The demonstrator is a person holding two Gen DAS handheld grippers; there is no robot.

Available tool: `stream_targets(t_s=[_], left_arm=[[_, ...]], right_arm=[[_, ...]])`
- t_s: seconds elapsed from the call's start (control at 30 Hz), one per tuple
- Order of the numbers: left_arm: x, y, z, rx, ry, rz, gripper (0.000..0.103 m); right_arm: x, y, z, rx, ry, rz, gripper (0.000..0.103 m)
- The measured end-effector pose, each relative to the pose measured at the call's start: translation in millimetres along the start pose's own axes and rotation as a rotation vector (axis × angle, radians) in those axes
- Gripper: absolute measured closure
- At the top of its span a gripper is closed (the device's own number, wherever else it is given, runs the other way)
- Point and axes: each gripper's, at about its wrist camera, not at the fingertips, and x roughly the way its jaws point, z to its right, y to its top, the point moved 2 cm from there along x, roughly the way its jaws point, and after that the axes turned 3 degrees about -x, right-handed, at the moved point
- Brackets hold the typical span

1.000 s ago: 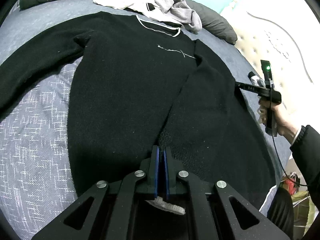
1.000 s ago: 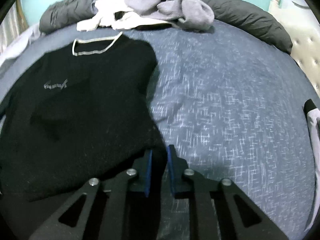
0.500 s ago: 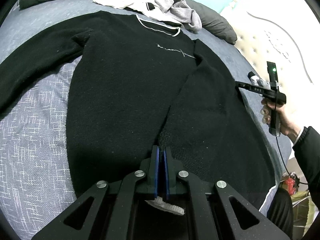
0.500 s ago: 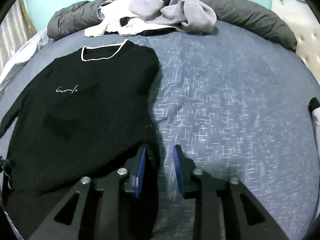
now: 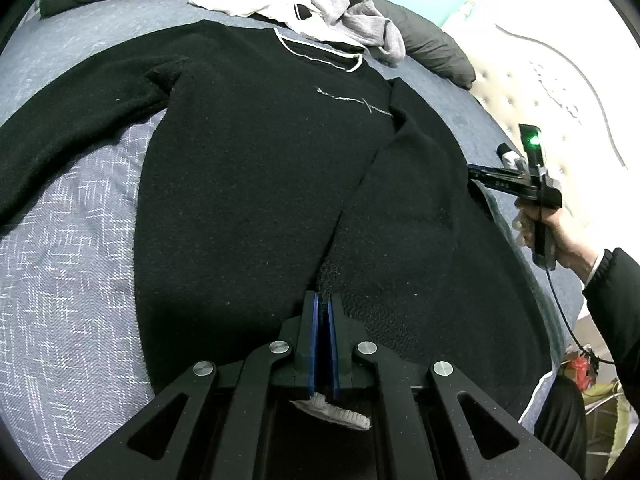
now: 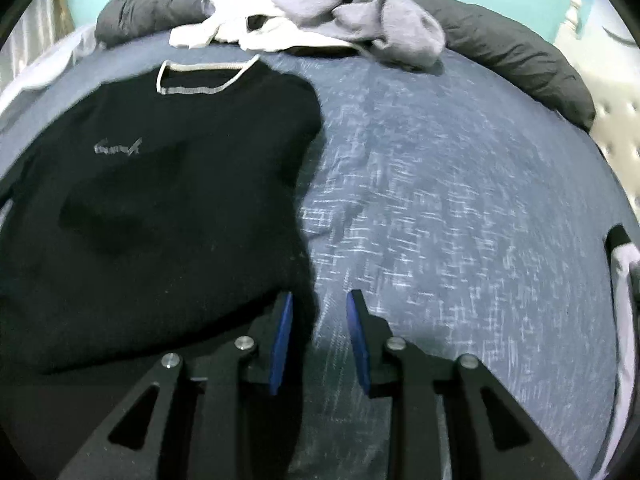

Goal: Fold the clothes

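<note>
A black long-sleeved sweater (image 5: 248, 184) with a white-trimmed collar lies flat on the bed, also seen in the right wrist view (image 6: 160, 184). Its right side is folded over the body (image 5: 416, 216). My left gripper (image 5: 322, 308) is shut on the sweater's folded edge near the hem, with a white label below the jaws. My right gripper (image 6: 318, 308) is open at the sweater's folded right edge, holding nothing. It also shows in the left wrist view (image 5: 476, 172), held in a hand at the sweater's right side.
A pile of white and grey clothes (image 5: 320, 12) lies beyond the collar, in front of dark grey pillows (image 6: 520, 56). The blue-grey bedspread (image 6: 460, 208) stretches right of the sweater. A tufted headboard (image 5: 560, 92) stands at the right.
My right gripper has opened and let go of the sweater's edge, which now lies on the bed. My left gripper has stayed shut in place.
</note>
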Motion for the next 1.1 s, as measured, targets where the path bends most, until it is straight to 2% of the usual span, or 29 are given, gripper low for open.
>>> stream_targets(t_s=[0.1,0.2,0.23,0.27,0.33,0.43,0.63,0.7,0.73,0.8,0.87,0.9,0.97,1.1], left_arm=[[0,0,0,0.000,-0.002,0.001,0.098],[0,1,1,0.002,-0.004,0.006,0.098],[0,1,1,0.003,-0.007,0.006,0.098],[2,2,2,0.003,-0.012,0.007,0.098],[5,3,4,0.007,-0.015,0.007,0.098],[11,6,7,0.014,-0.010,0.001,0.098],[19,6,-2,-0.028,-0.021,-0.023,0.098],[18,4,-3,-0.042,-0.032,-0.030,0.098],[16,4,-2,-0.040,-0.033,-0.028,0.098],[13,3,0,-0.025,-0.025,-0.022,0.098],[14,2,0,-0.026,-0.025,-0.022,0.098],[14,2,-1,-0.028,-0.025,-0.023,0.098],[15,1,-1,-0.030,-0.026,-0.022,0.098],[13,1,0,-0.024,-0.026,-0.012,0.098]], right_arm=[[6,3,-9,-0.049,-0.032,-0.010,0.076],[6,4,-3,-0.011,-0.031,-0.001,0.077],[4,4,0,0.006,-0.034,0.011,0.087],[1,4,2,0.023,-0.038,0.025,0.093],[-4,4,6,0.055,-0.045,0.051,0.096],[-3,2,19,0.135,-0.031,0.051,0.097],[10,-1,24,0.160,0.005,0.023,0.097],[7,-4,26,0.167,0.012,0.021,0.090],[3,-6,28,0.175,0.013,0.018,0.080],[-5,-11,33,0.191,0.014,0.013,0.079],[-19,-8,35,0.186,-0.017,0.044,0.076],[-25,-3,35,0.187,-0.003,0.068,0.076],[-35,10,35,0.187,0.016,0.105,0.061],[-29,47,26,0.177,0.048,0.114,0.057]])
